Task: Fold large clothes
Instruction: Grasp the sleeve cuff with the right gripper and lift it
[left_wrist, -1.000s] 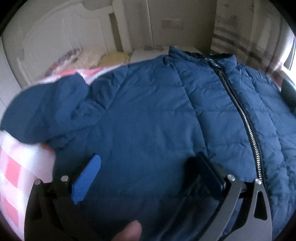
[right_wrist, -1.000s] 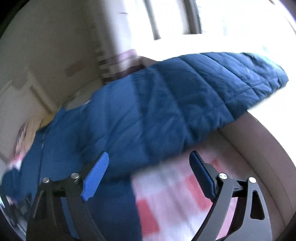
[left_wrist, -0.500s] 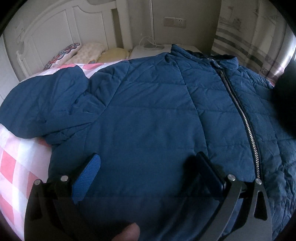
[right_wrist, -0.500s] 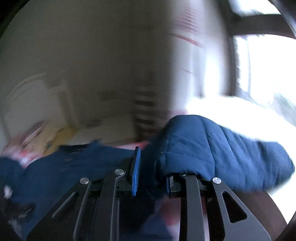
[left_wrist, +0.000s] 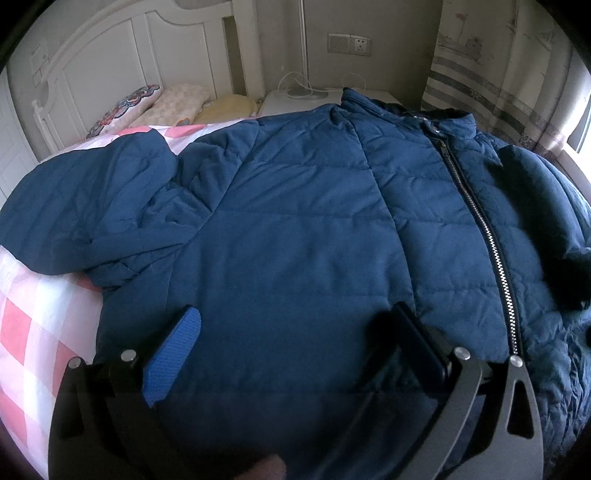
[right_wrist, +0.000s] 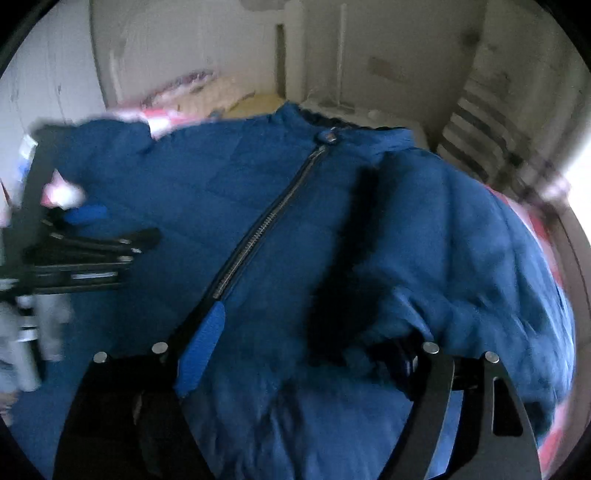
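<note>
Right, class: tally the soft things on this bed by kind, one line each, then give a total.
Blue quilted jacket: 1
Pillows by the headboard: 3, patterned, cream, yellow
Pink checked bedsheet: 1
Total: 5

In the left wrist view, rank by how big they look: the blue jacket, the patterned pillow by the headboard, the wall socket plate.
1. Blue jacket, fills most of the frame.
2. Patterned pillow.
3. Wall socket plate.

The pillow and socket plate sit far back, so their apparent sizes are shrunk compared with the nearby jacket.
</note>
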